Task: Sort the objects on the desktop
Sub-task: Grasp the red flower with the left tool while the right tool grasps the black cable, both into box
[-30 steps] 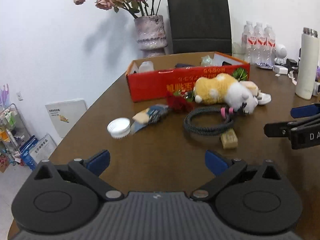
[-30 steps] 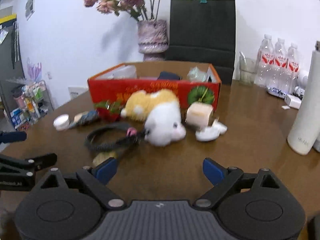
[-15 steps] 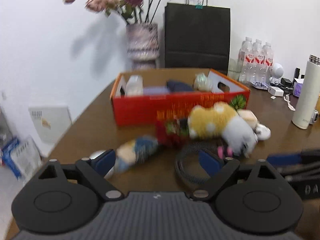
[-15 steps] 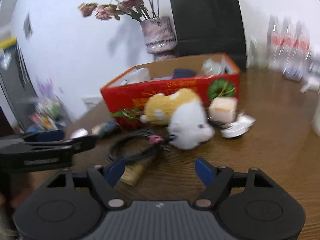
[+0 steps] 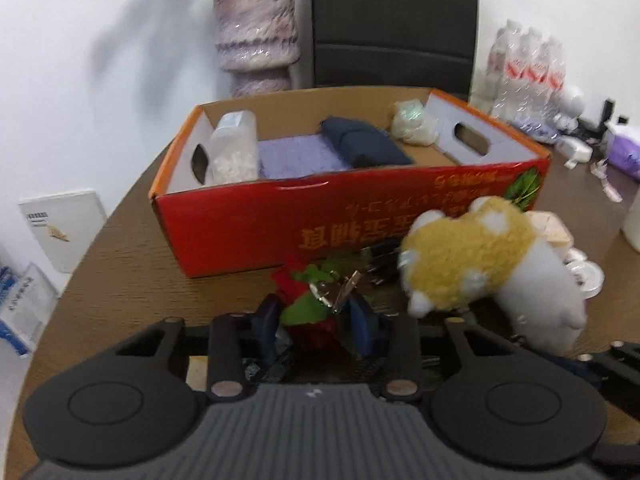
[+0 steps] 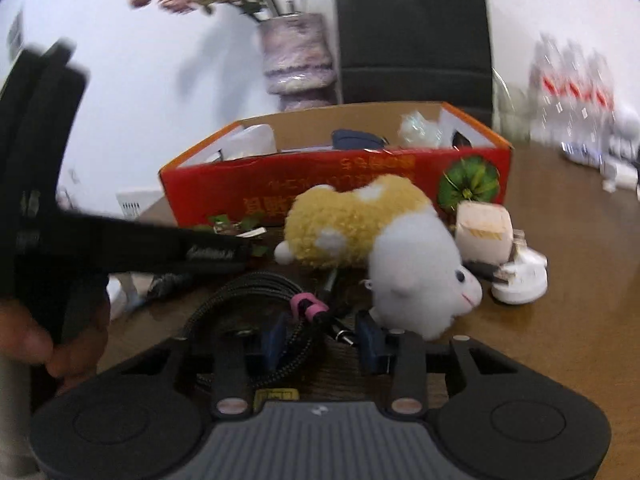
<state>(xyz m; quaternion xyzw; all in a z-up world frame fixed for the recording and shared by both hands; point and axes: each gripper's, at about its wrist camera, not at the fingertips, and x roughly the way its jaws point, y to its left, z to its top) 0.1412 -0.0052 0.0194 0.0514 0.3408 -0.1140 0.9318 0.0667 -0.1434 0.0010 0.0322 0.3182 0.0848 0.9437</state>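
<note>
My left gripper (image 5: 314, 324) has closed on a red rose hair clip with green leaves (image 5: 310, 304), in front of the red cardboard box (image 5: 256, 220). My right gripper (image 6: 322, 336) has its jaws narrowed around the coiled black braided cable (image 6: 256, 300) with pink ties. A yellow and white plush toy (image 5: 488, 264) lies between them; it also shows in the right wrist view (image 6: 380, 240). The box (image 6: 336, 180) holds a clear jar, a purple cloth, a dark blue bundle and a wrapped item.
A beige block (image 6: 484, 232) and a white plug (image 6: 520, 276) lie right of the plush. A vase (image 5: 256, 28), a black bag (image 5: 394, 20), water bottles (image 5: 528, 68) and small gadgets stand behind the box. The left gripper's body (image 6: 120, 244) crosses the right wrist view.
Both grippers have moved forward and narrowed from wide open. The left one now holds the rose clip, the right one now brackets the cable.
</note>
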